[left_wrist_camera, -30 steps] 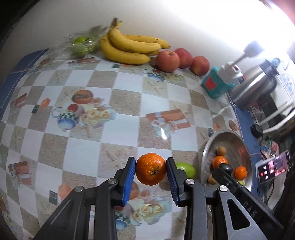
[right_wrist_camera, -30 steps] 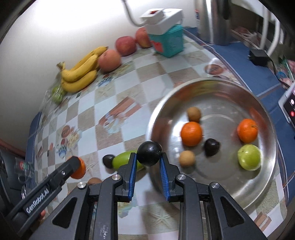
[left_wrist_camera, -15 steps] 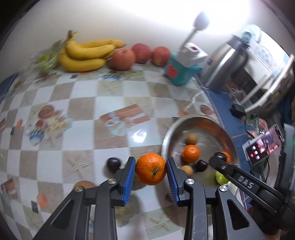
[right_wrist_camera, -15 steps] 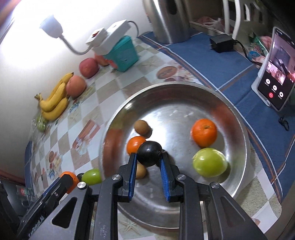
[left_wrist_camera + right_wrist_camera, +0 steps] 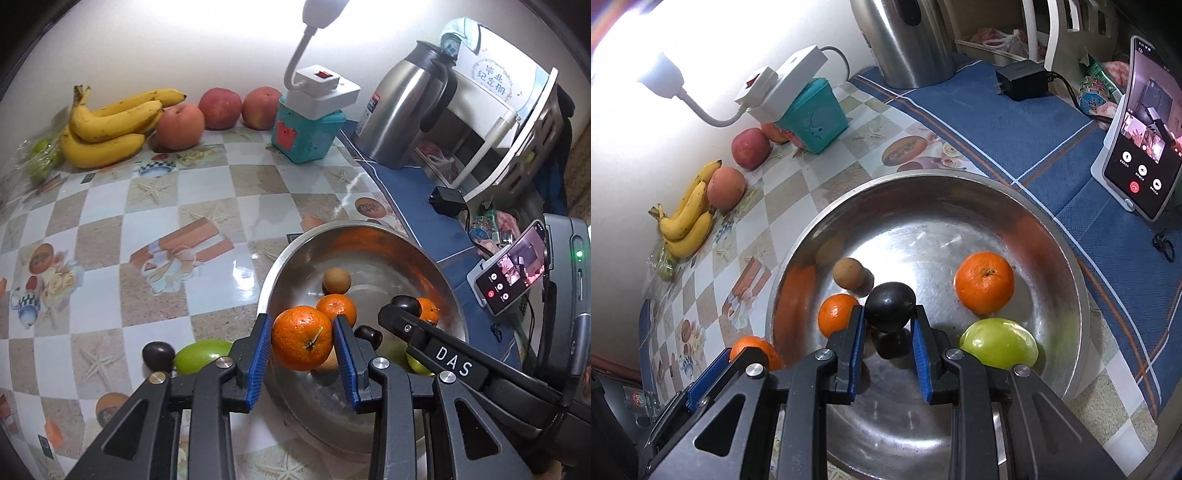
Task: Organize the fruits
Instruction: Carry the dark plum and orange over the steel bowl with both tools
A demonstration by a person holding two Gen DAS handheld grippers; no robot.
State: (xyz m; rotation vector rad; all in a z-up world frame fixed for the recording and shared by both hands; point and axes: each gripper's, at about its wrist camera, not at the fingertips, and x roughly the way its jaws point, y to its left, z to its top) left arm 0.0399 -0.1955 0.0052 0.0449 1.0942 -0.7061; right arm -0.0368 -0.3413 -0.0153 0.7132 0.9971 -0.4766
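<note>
My left gripper [image 5: 302, 345] is shut on an orange [image 5: 302, 343], held above the near left rim of the steel bowl [image 5: 369, 243]. My right gripper [image 5: 888, 326] is shut on a dark plum [image 5: 890, 312] over the bowl's [image 5: 1067, 266] middle. In the bowl lie two oranges [image 5: 984, 282] [image 5: 836, 319], a green apple [image 5: 999, 343], a small brown fruit [image 5: 849, 273] and another dark fruit [image 5: 367, 336]. On the table left of the bowl rest a green fruit [image 5: 203, 354] and a dark plum [image 5: 159, 355]. The left gripper's orange [image 5: 753, 350] also shows in the right wrist view.
Bananas [image 5: 110, 125] and three red apples [image 5: 181, 125] line the back wall, beside a teal box [image 5: 306, 136] carrying a white lamp base. A steel kettle [image 5: 406, 114], a charger [image 5: 1021, 79] and a phone on a stand [image 5: 1141, 147] sit to the right on blue cloth.
Both grippers have moved right over the table toward the bowl with their fruits. The dark plum now hangs over the bowl's middle; the orange has reached its left rim.
</note>
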